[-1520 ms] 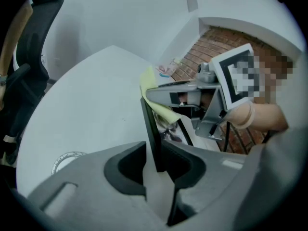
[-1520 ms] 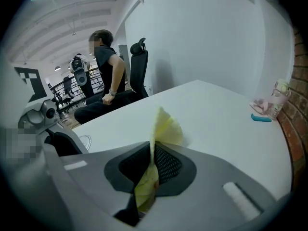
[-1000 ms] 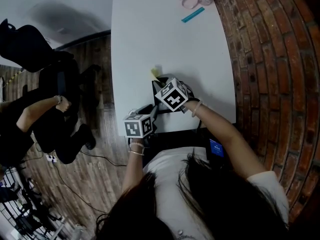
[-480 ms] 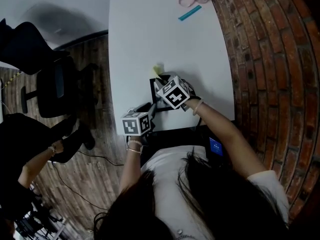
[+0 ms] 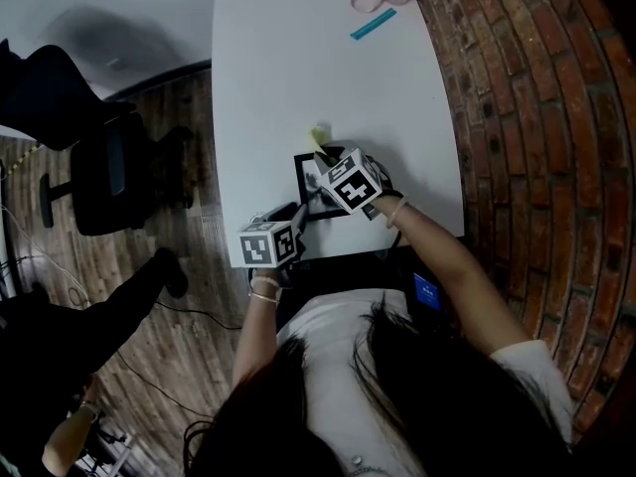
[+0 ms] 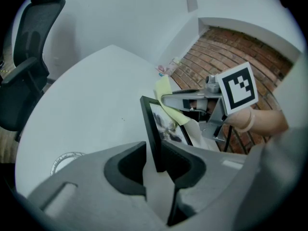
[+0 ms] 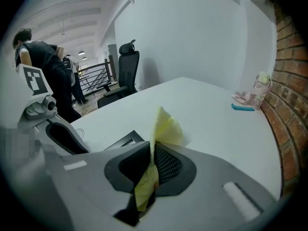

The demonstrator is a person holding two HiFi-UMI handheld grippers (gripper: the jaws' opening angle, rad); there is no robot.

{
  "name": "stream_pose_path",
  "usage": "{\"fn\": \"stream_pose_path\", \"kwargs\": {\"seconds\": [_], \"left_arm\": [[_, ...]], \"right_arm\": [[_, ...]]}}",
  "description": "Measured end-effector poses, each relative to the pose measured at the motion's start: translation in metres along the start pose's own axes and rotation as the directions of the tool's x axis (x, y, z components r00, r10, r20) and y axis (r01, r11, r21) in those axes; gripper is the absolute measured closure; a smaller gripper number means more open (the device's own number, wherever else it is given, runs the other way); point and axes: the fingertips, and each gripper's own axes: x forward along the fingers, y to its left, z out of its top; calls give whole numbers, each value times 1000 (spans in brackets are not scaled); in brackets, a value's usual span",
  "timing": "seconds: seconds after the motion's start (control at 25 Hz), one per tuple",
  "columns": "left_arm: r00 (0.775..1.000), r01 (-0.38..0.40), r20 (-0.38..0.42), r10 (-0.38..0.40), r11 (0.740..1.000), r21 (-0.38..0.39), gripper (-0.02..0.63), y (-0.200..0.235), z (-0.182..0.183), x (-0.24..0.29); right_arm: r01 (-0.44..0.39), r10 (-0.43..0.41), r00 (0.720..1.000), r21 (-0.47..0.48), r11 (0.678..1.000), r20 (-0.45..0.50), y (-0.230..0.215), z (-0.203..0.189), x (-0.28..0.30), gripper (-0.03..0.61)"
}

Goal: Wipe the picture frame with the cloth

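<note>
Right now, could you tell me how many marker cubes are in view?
2. One cube is on the left gripper, at the table's near edge; the other on the right gripper, which holds the cloth over the picture frame.

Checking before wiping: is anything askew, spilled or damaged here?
Nothing stands out. The left gripper clamps the picture frame by its edge, the right gripper pinches the yellow cloth, and no spill or damage shows.
</note>
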Motion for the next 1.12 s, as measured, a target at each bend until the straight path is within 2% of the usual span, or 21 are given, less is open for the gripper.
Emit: {"fn": "stream_pose_path", "kwargs": {"seconds": [1.12], "left_arm": [[1000, 7, -8, -7, 1000, -2, 515, -1, -1, 2]], "right_arm": [[83, -82, 996, 76, 994, -23, -33, -29, -20, 546]]}}
